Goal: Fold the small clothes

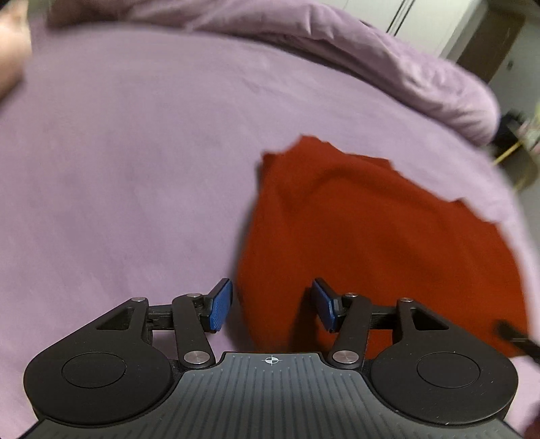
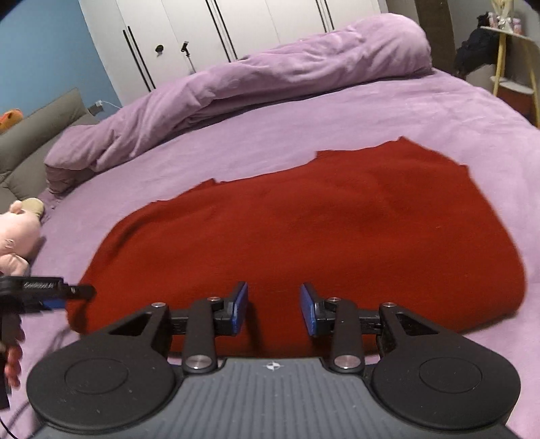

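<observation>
A red garment [image 2: 303, 229] lies spread flat on the purple bedsheet [image 2: 337, 118]; in the left wrist view it [image 1: 371, 236] fills the right half. My left gripper [image 1: 271, 304] is open and empty, hovering over the garment's left edge. It also shows at the left of the right wrist view [image 2: 67, 292]. My right gripper [image 2: 274, 309] is open and empty, just above the garment's near edge at its middle.
A rolled purple duvet [image 2: 236, 91] lies across the far side of the bed. A pink plush toy [image 2: 17, 233] sits at the left edge. White wardrobe doors [image 2: 236, 23] stand behind, a grey cushion [image 2: 30, 135] at left, a yellow-legged stand [image 2: 499, 50] at right.
</observation>
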A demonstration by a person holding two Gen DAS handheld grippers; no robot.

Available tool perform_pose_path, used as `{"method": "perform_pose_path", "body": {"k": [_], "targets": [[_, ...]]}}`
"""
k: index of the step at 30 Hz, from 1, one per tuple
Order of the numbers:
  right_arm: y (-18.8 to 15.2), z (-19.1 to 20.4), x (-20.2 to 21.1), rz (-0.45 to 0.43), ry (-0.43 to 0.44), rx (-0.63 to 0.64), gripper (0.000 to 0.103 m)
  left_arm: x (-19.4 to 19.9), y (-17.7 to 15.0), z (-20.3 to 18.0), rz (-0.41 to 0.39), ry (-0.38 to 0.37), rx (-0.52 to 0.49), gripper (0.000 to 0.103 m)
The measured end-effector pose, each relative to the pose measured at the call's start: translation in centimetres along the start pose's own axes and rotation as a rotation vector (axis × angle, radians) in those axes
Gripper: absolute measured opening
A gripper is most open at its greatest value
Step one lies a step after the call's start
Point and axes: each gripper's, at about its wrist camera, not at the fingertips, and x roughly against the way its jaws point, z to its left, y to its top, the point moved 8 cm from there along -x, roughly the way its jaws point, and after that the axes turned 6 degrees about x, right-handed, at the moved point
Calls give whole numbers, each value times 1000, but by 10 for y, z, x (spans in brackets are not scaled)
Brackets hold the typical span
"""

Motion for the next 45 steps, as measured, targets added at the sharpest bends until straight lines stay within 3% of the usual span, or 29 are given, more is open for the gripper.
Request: {"method": "perform_pose_path", "body": {"k": [3,5,10,15,21,24,28,36,39,41,45], "targets": [[-1,14,-10,20,18,1,33,-6,-6,9,66,-106,109,52],[1,24,-12,11,26,-2,30,-11,-7,10,75,-120,124,51],[5,56,-15,-57,114,43,8,-18,-5,13,61,-128,150,55],[-7,75,-34,-25,133,94,8,-17,-2,19,36,-119,192,55],[-15,82,-33,-48,118,185,8,-22,7,25,22,-110,229,56],[-15,81,-27,-60,114,189,8,-32,12,28,35,-137,263,47],[-15,79,-25,-78,109,178,8,-43,14,26,74,-205,292,22],[-21,83,-33,-44,61,234,5,-35,18,15,38,-195,244,15],[-17,83,-27,-36,106,212,5,-29,20,10,24,-193,224,15],[-12,76,-16,-61,122,175,4,-24,22,7,17,-193,209,15],[-6,56,7,-146,59,153,5,-15,27,-1,2,-226,223,14]]}}
